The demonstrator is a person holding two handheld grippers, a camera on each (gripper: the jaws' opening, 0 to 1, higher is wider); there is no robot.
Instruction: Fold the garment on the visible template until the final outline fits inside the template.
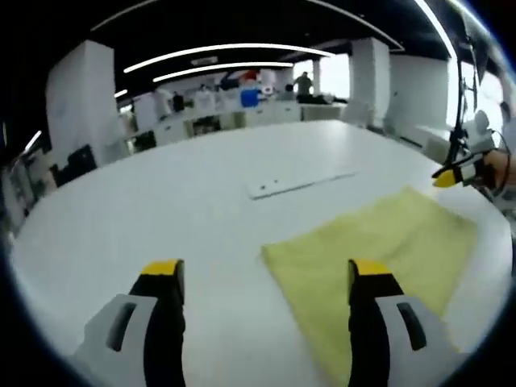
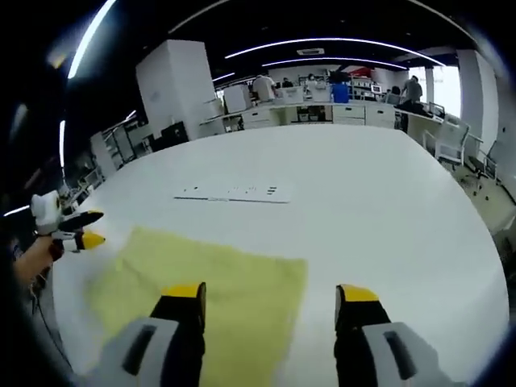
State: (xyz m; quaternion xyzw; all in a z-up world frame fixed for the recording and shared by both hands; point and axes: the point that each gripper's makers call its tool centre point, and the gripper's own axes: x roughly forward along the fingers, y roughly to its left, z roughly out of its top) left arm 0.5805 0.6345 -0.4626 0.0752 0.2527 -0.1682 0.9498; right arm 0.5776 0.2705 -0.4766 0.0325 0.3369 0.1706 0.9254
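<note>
White tabletop (image 1: 161, 201) spreads under both my tools, with an open office of desks and light strips far behind it. My left hand-held gripper (image 1: 266, 278) hangs above the surface with its jaws wide apart and nothing between them; its right jaw sits over the near edge of the yellow cloth (image 1: 379, 250), its left jaw over bare white. My right hand-held gripper (image 2: 270, 300) is likewise spread wide and holds nothing, its left jaw above the cloth (image 2: 201, 282), its right jaw above bare tabletop. The cloth lies flat, a rough rectangle. Beyond it, apart from it, lies a thin pale strip (image 1: 298, 183) with small dark marks, also seen in the right gripper view (image 2: 234, 193). Each view catches my other hand-held gripper at its edge, past the cloth.
</note>
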